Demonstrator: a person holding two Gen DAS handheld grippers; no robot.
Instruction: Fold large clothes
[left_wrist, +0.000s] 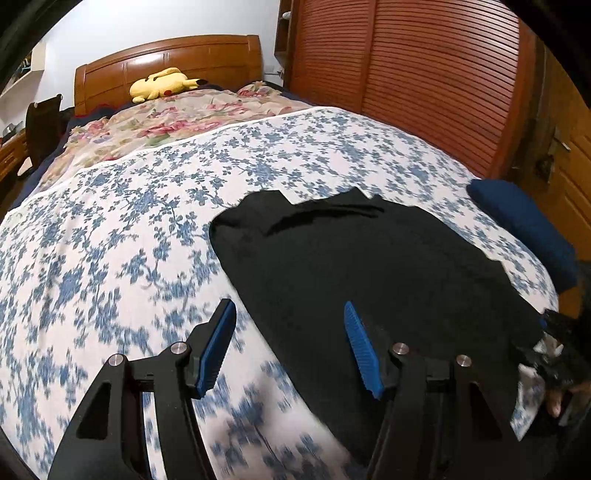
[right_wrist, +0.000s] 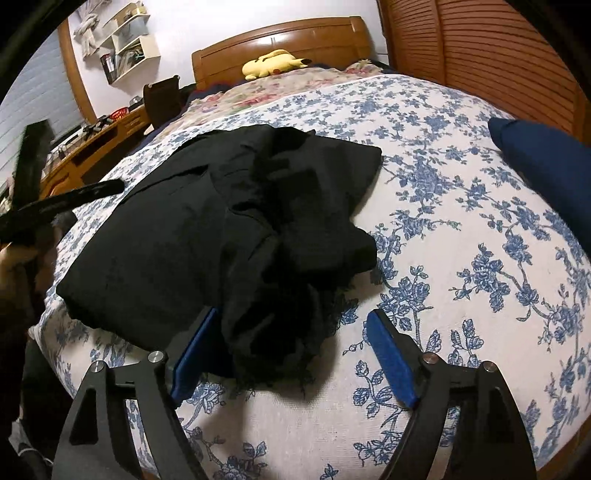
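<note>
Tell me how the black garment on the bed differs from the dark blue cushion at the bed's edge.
The black garment lies spread and rumpled with a frayed hem near the right gripper; the dark blue cushion is smooth and plump. The garment sits mid-bed, on the blue-flowered white sheet; the cushion sits at the bed's edge by the slatted wooden doors. Both are dark, plain fabric.

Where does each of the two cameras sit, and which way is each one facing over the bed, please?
Left wrist: on the left gripper, facing the headboard over the black garment; its open fingers and a fingertip at the right edge show.
Right wrist: on the right gripper, same heading; open fingers either side of the garment's bunched near edge, not pressing it; the other gripper shows at left.
Shared: garment, floral bedsheet, yellow plush toy, navy cushion.
</note>
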